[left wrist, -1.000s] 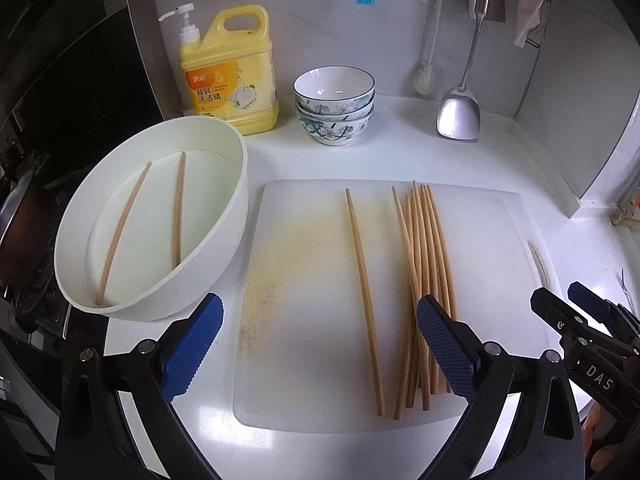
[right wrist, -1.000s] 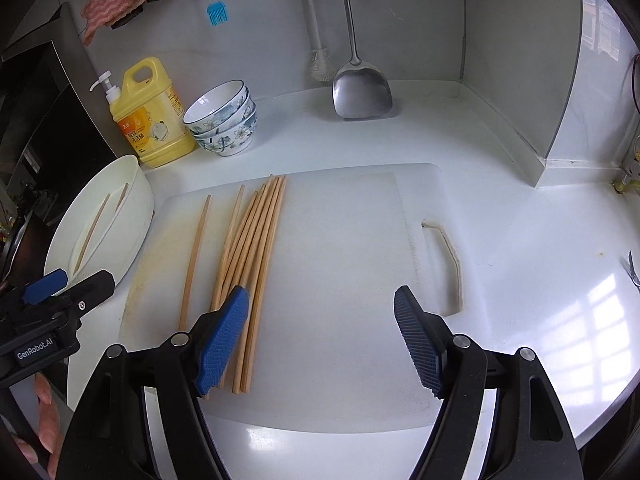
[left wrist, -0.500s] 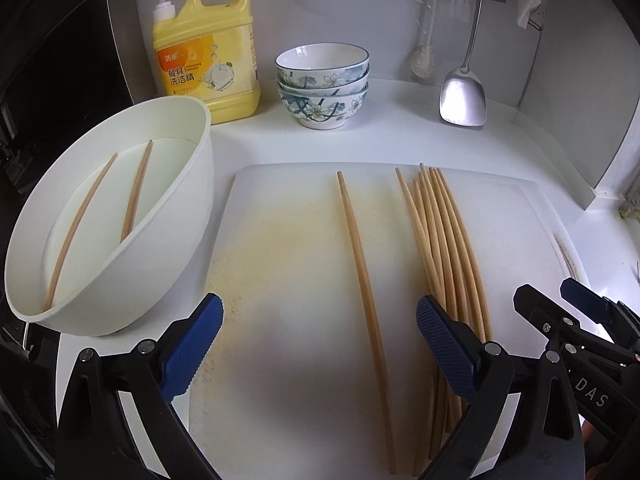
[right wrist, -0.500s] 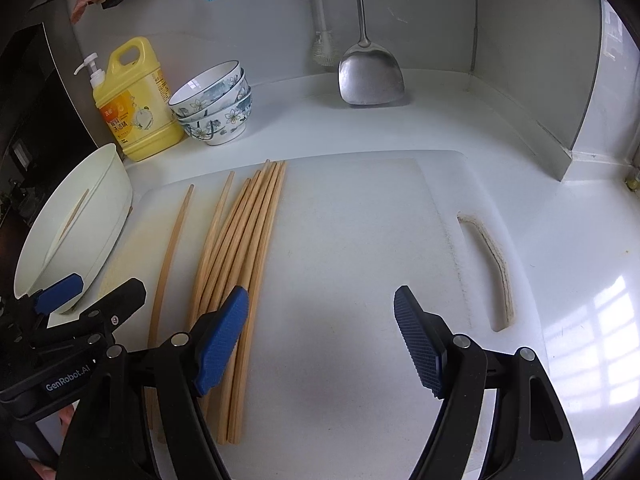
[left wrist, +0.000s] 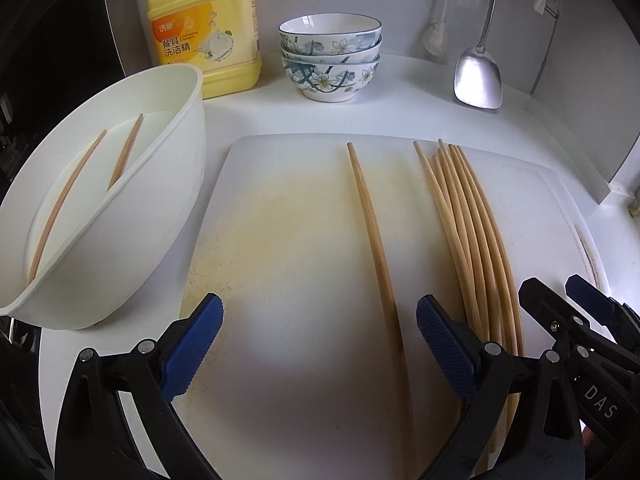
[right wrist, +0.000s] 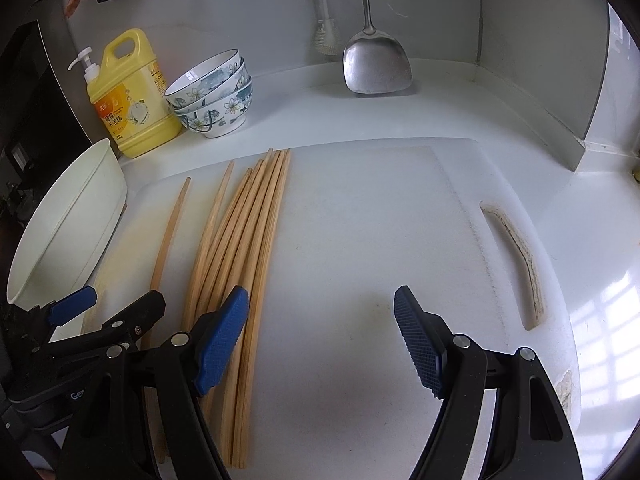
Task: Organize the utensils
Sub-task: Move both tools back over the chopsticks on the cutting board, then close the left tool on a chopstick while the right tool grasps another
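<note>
A white cutting board (left wrist: 304, 208) (right wrist: 360, 216) carries a single wooden chopstick (left wrist: 372, 236) (right wrist: 170, 236) and, to its right, a bundle of several chopsticks (left wrist: 472, 228) (right wrist: 244, 236). A white basin (left wrist: 168, 200) (right wrist: 60, 232) at the left holds two chopsticks (left wrist: 72, 184). My left gripper (left wrist: 320, 344) is open and empty, low over the board, with the single chopstick lying between its jaws near the right one. My right gripper (right wrist: 320, 336) is open and empty over the board, its left jaw above the bundle.
A yellow detergent bottle (left wrist: 204, 28) (right wrist: 128, 96), three stacked floral bowls (left wrist: 330, 60) (right wrist: 212, 96), a hanging metal spatula (left wrist: 478, 76) (right wrist: 376, 64) and a brush (right wrist: 326, 36) stand along the back wall. A wall corner closes the right side.
Both grippers moved forward and lower over the cutting board; the chopsticks look larger and closer. Both stay open. The chopsticks have not moved.
</note>
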A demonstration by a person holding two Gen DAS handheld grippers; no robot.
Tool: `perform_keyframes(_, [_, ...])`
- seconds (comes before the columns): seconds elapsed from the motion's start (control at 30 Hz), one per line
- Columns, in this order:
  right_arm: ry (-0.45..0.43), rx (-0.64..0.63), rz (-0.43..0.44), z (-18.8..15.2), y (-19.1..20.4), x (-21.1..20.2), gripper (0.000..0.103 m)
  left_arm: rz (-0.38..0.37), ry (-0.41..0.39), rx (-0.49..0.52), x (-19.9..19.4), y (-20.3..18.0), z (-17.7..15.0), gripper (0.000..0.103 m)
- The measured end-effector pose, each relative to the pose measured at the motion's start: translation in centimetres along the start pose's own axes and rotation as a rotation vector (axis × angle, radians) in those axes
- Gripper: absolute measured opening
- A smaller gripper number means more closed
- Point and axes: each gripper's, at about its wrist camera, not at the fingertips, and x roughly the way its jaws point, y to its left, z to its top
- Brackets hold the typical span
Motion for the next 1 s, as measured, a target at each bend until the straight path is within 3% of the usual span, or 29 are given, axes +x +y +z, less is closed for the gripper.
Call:
perform_keyframes(0.5, [-0.005,-0.118,-0.092,0.3,0.9,0.5,0.072,0.051,0.001,0.004,0.2,1.0,0.2,0.097])
perform_keyframes(0.73, [0.015,-0.15,-0.095,0.2,1.6,1.0,0.072,0.07,-0.004,0.001,0.5,0.4,0.6,0.098])
perform_keyframes(1.0, [0.004,-0.122,-0.105,0.2,0.6,0.8,0.072,0.091,-0.007,0.001,0.4,0.6,0.7,0.098])
